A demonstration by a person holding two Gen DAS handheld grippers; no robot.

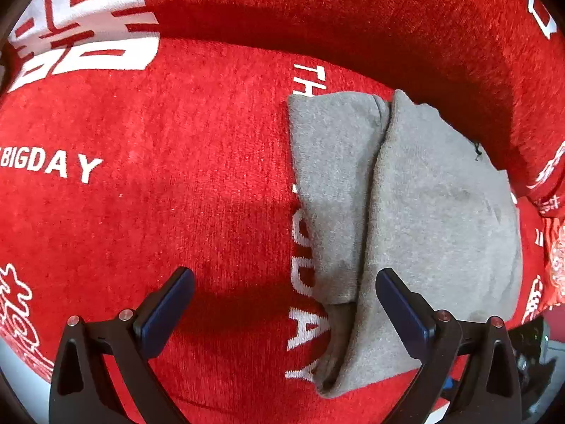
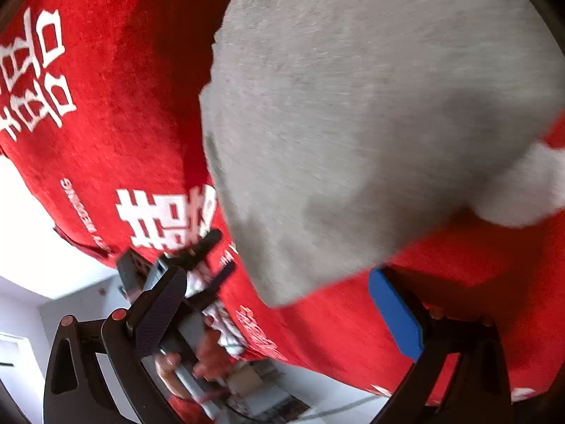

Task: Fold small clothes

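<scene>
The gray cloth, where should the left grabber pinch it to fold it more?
Probably the near end of the gray cloth, coming from below. Its raised fold ridge runs toward the open left gripper, so one finger could slip each side.

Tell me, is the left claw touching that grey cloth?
Cannot tell. In the left wrist view the open left claw has one finger overlapping the grey cloth, but contact isn't plain.
</scene>
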